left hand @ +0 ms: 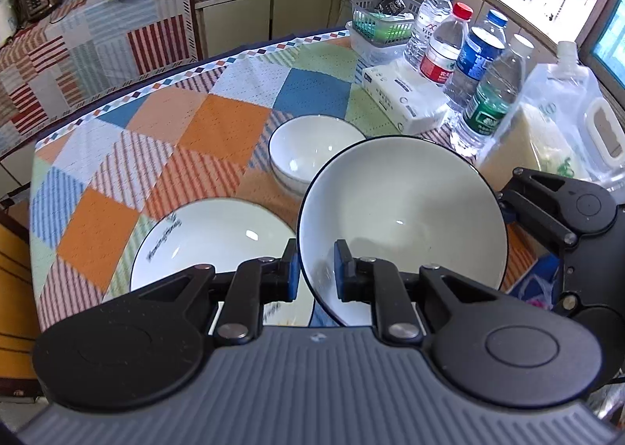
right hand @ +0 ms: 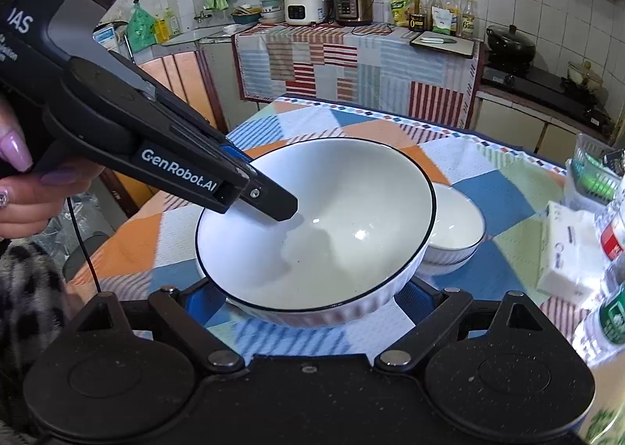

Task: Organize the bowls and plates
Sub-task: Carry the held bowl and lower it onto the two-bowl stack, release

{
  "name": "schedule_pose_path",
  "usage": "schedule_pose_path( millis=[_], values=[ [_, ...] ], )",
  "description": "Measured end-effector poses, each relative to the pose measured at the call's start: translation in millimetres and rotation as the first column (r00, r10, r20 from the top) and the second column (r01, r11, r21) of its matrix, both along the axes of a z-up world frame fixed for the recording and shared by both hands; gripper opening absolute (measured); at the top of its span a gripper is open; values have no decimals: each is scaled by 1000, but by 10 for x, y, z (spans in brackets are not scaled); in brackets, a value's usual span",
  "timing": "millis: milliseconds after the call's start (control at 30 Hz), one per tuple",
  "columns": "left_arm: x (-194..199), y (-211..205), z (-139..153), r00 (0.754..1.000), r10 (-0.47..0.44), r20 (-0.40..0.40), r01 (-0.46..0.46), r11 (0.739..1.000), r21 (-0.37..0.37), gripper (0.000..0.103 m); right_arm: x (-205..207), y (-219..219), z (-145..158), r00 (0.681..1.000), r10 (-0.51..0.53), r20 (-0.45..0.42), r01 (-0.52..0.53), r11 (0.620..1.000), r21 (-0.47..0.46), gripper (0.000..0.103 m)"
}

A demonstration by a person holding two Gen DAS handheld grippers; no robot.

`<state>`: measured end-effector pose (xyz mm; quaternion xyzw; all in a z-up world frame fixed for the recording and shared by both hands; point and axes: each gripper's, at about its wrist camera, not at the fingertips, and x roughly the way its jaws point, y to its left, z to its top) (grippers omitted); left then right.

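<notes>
A large white bowl (left hand: 402, 226) with a thin dark rim hangs tilted above a patchwork-checked tablecloth (left hand: 218, 121), pinched at its near rim by the left gripper (left hand: 315, 269); 1 blue-padded finger sits inside the bowl and the other outside its wall. In the right wrist view the same large bowl (right hand: 316, 226) fills the centre, its ribbed outer wall showing, with the left gripper (right hand: 269, 203) reaching in from the upper left over the rim. The right gripper (right hand: 308, 298) has its fingers spread wide on either side of the bowl's underside; whether the blue pads touch the bowl cannot be told. A hand with lilac painted nails (right hand: 23, 179) grips the left gripper's handle at the frame's left edge.

Just behind the large bowl, 2 smaller white bowls (left hand: 312, 150) sit nested on the cloth. To the left of the large bowl lies a white plate (left hand: 203, 246) with dark script lettering, partly hidden by the left gripper. Along the table's right side stand several plastic water bottles (left hand: 480, 70), a pack of tissues (left hand: 406, 97), a green plastic basket (left hand: 381, 21) and a clear refill pouch (left hand: 547, 125). Behind the table, a counter carries a pressure cooker (right hand: 353, 2) and a white rice cooker (right hand: 302, 8).
</notes>
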<state>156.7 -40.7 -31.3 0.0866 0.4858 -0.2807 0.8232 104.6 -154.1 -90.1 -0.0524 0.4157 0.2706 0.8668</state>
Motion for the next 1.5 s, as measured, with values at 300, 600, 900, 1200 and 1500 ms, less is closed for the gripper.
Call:
schedule_pose_path(
  millis=[300,600,900,1200,1500],
  values=[
    [598,-350,-305,999,3,-39,-1,999,51,15,454,-189,-145,999,-36,11,37,998,-43,95],
    [1085,-646,-581,1000,23,-4,-23,994,104,15,1059,-321,-547,994,-79,-75,75,996,-52,95],
    [1384,-669,-782,998,54,-36,-51,995,83,15,1563,-376,-782,979,-23,-201,11,998,-59,95],
    [1409,-660,-961,997,73,-30,-69,990,125,15,1671,-247,-843,975,-5,-222,-30,988,-152,96],
    [1327,-669,-951,997,75,8,-76,990,120,15,1655,-296,-872,973,-63,-221,28,987,-158,101]
  ],
)
